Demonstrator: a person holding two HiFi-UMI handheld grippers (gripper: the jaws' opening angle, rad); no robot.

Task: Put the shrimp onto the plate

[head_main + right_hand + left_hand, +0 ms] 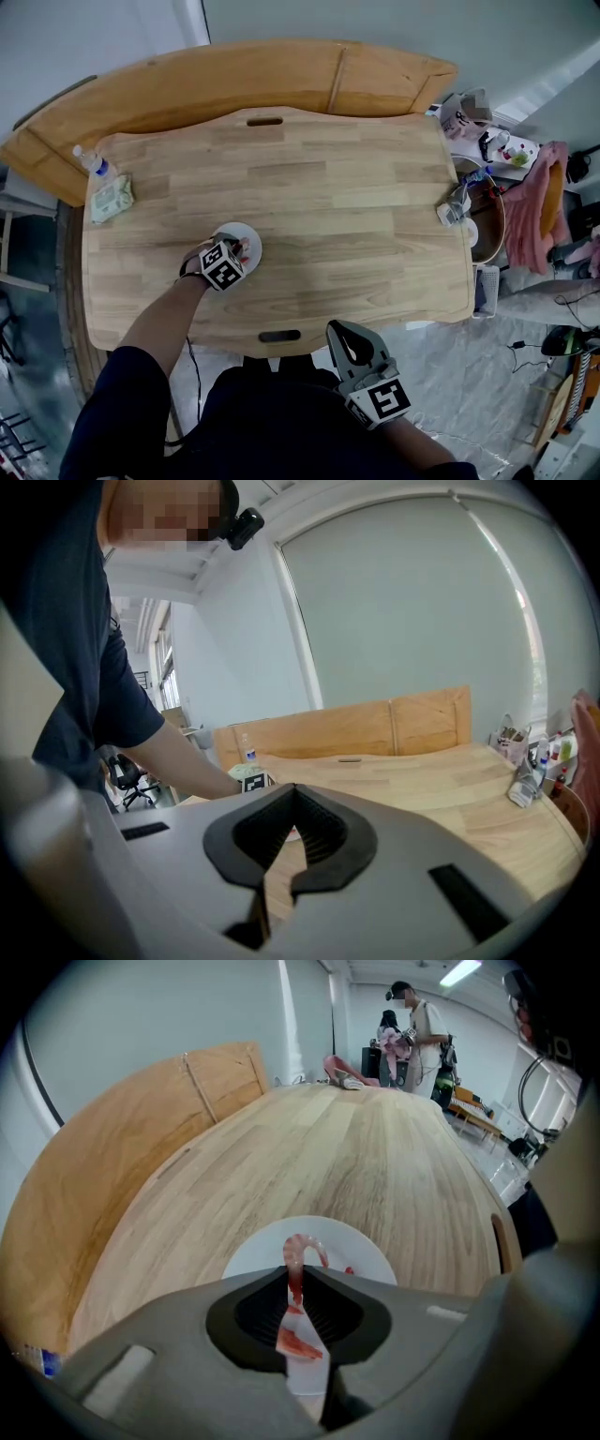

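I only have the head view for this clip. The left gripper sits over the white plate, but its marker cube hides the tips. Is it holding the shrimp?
Observer: Yes. In the left gripper view, the left gripper is shut on the shrimp, whose curled end sticks out past the tips above the plate.
Operator: And the right gripper, down by the table's near edge, does it carry anything?
Observer: No. The right gripper view shows the right gripper with its jaws together and nothing between them.
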